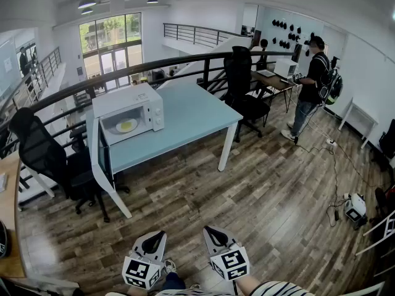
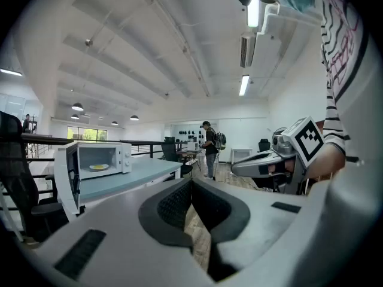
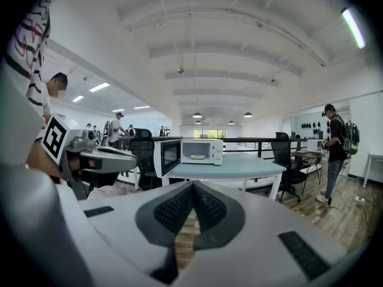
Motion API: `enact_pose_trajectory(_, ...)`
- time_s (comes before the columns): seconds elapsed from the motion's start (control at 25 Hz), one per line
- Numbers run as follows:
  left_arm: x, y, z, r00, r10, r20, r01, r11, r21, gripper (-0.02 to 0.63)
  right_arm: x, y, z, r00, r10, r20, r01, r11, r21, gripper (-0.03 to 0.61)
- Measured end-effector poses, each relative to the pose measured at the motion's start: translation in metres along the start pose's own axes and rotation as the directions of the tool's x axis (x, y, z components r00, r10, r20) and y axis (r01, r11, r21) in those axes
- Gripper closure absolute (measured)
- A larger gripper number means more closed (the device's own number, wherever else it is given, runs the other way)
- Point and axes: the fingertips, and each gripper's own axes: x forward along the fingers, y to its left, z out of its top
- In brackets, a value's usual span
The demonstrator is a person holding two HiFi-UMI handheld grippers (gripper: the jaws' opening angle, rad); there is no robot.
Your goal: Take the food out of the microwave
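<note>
A white microwave (image 1: 131,111) stands on the left end of a light blue table (image 1: 191,119), its door (image 1: 99,154) swung open toward me. Inside lies a white plate with yellow food (image 1: 126,126), also seen as food (image 2: 99,167) in the left gripper view and food (image 3: 197,156) in the right gripper view. Both grippers hang far back from the table, near my body at the bottom of the head view. My left gripper (image 1: 150,243) is shut and empty. My right gripper (image 1: 216,236) is shut and empty too.
Black office chairs stand left of the table (image 1: 46,159) and behind it (image 1: 244,85). A person with a backpack (image 1: 311,85) stands at a desk at the back right. Cables and a small device (image 1: 355,207) lie on the wooden floor at right. A railing (image 1: 123,73) runs behind the table.
</note>
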Motion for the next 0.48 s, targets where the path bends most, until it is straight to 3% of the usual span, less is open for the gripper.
enact_pose_trajectory(0.48, 0.009, 0.012, -0.007, 0.999, 0.041, 0.013, -0.041, 0.998, -0.040, 0.586, 0.025, -0.003, 0.017, 0.995, 0.053, 0.089, -0.055, 0.998, 0.017, 0.548)
